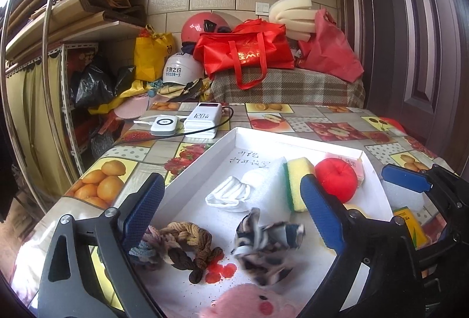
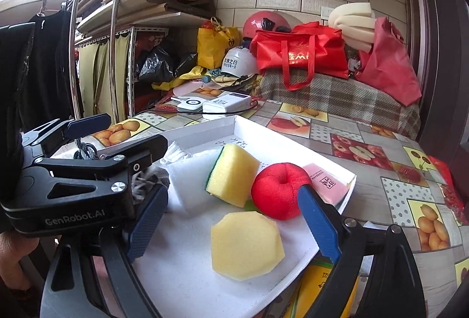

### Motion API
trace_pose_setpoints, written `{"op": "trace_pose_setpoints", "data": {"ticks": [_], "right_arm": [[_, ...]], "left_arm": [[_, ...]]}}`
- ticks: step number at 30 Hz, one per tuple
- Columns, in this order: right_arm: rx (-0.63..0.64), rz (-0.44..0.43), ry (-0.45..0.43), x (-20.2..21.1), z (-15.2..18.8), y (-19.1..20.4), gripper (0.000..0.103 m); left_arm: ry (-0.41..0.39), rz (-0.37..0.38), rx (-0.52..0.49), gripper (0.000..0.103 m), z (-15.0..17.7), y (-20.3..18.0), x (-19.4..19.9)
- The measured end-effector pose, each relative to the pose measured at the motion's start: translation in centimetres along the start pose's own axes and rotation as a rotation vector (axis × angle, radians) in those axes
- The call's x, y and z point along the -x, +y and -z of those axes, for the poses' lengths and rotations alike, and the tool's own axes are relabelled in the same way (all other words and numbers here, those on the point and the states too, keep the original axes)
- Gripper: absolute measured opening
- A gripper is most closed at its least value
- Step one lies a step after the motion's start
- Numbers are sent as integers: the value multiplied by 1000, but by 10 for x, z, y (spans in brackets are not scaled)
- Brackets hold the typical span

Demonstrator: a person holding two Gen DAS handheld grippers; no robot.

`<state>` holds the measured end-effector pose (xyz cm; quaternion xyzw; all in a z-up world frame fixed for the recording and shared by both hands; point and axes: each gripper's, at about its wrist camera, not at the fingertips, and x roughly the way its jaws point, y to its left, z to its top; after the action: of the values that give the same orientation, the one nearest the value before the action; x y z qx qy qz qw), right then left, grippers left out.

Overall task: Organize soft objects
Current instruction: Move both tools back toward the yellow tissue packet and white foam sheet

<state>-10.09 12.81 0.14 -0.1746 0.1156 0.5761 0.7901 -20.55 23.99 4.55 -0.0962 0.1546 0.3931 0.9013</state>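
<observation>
Left wrist view shows your left gripper (image 1: 228,218) spread wide over the white tray (image 1: 202,155), gripping nothing; the patterned cloth scrunchie (image 1: 266,250) and braided rope toy (image 1: 181,244) lie loose between its fingers. Your right gripper (image 2: 231,218) also stands wide open and empty, with the yellow octagonal sponge (image 2: 246,244) on the tray between its fingers, beside the red plush apple (image 2: 278,190).
</observation>
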Motion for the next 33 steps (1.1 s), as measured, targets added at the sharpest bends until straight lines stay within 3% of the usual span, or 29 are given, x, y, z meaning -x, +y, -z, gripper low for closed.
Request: {"op": "trace_pose_setpoints", "data": {"ticks": [8, 10, 23, 30, 33], "right_arm": [[1, 10, -5, 2, 0, 1, 92], [-4, 23, -6, 3, 1, 0, 103], [-17, 47, -19, 5, 0, -3, 103], [-43, 30, -120, 31, 7, -9, 103], [-89, -7, -185, 50, 12, -20, 103]], "left_arm": [[-1, 2, 2, 95, 0, -1, 1], [-2, 3, 3, 95, 0, -1, 1], [-8, 6, 7, 95, 0, -1, 2], [-69, 42, 22, 95, -1, -4, 16], [-55, 40, 11, 95, 2, -9, 20]]}}
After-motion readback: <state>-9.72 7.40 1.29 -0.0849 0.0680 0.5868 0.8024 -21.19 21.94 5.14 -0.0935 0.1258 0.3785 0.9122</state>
